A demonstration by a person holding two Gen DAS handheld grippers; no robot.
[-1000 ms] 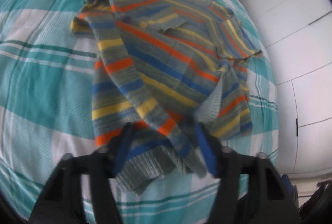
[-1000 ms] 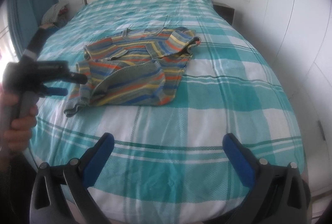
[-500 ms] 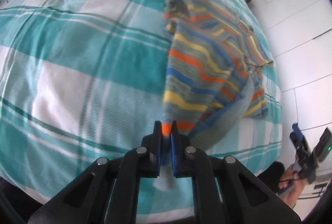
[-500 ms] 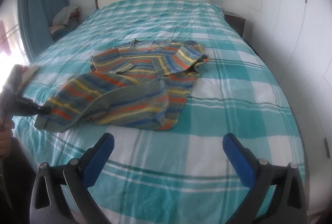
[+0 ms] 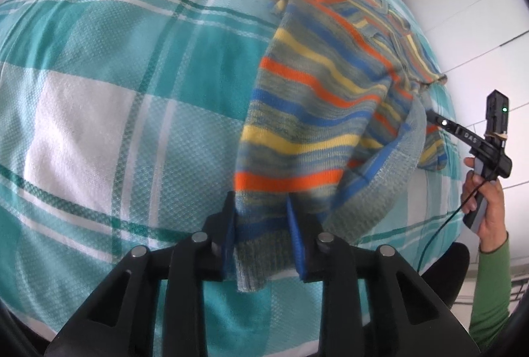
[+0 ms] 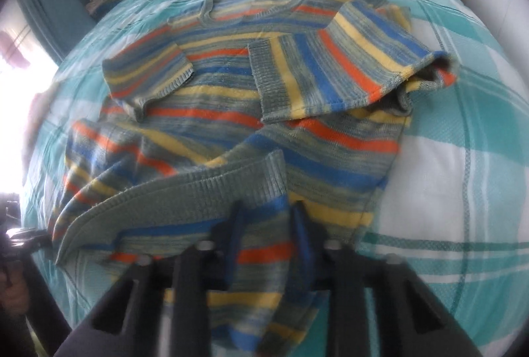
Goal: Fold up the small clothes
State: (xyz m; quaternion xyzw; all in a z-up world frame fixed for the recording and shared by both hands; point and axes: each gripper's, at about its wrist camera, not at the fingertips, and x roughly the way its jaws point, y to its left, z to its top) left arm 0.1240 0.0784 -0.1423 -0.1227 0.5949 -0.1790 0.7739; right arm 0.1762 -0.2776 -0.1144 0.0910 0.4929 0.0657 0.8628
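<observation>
Up close, a striped knitted sweater point(image 6: 264, 99) in grey, blue, yellow and orange lay spread on a bed covered with a teal and white checked bedspread point(image 5: 99, 86). Its two sleeves were folded inward across the chest, and its ribbed hem was lifted off the covers at the near edge. The left gripper point(image 5: 263, 228) had one hem corner between its blue pads; its jaws had just been opening a little and stood narrowly apart, the cloth filling the gap. The right gripper point(image 6: 267, 231) sat at the opposite hem corner; its jaws had just been closing and stood pinched on the knit, though that view was blurred. From the left wrist view, the right gripper's tip met the hem at the sweater's far side, held by a hand point(image 5: 486, 201) in a green sleeve point(image 5: 492, 287)
</observation>
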